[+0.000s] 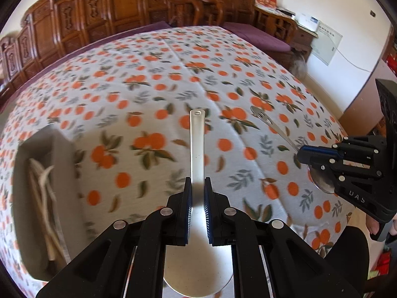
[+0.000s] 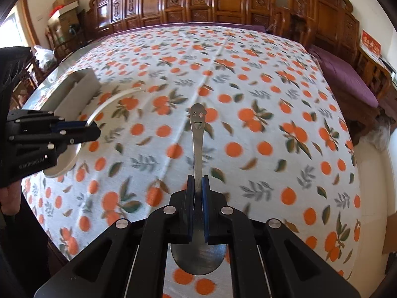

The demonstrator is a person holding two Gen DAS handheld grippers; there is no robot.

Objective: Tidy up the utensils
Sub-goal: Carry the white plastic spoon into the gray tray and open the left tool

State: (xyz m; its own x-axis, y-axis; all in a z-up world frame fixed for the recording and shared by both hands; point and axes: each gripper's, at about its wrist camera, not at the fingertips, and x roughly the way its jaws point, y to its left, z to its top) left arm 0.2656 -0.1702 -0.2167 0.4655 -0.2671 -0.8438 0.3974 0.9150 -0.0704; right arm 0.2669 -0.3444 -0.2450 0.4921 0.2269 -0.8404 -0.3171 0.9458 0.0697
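My left gripper [image 1: 197, 186] is shut on the handle of a white plastic spoon [image 1: 197, 144]; its bowl shows below the jaws and its handle points away over the cloth. My right gripper [image 2: 197, 183] is shut on a steel spoon [image 2: 197, 134] with a smiling face cut into the handle end, bowl under the jaws. Each gripper appears in the other's view: the right one [image 1: 301, 152] at the right edge with the steel spoon [image 1: 270, 121], the left one [image 2: 95, 130] at the left edge with the white spoon [image 2: 111, 101]. A grey utensil tray [image 1: 42, 173] sits at the left.
The table is covered by a white cloth printed with oranges [image 1: 148, 87]. The tray [image 2: 77, 87] holds several pale utensils [image 1: 43, 193]. Carved wooden chairs [image 2: 198, 0] and a purple-cushioned bench [image 2: 347, 79] ring the table's far sides. A person's hand [image 2: 10, 196] holds the left gripper.
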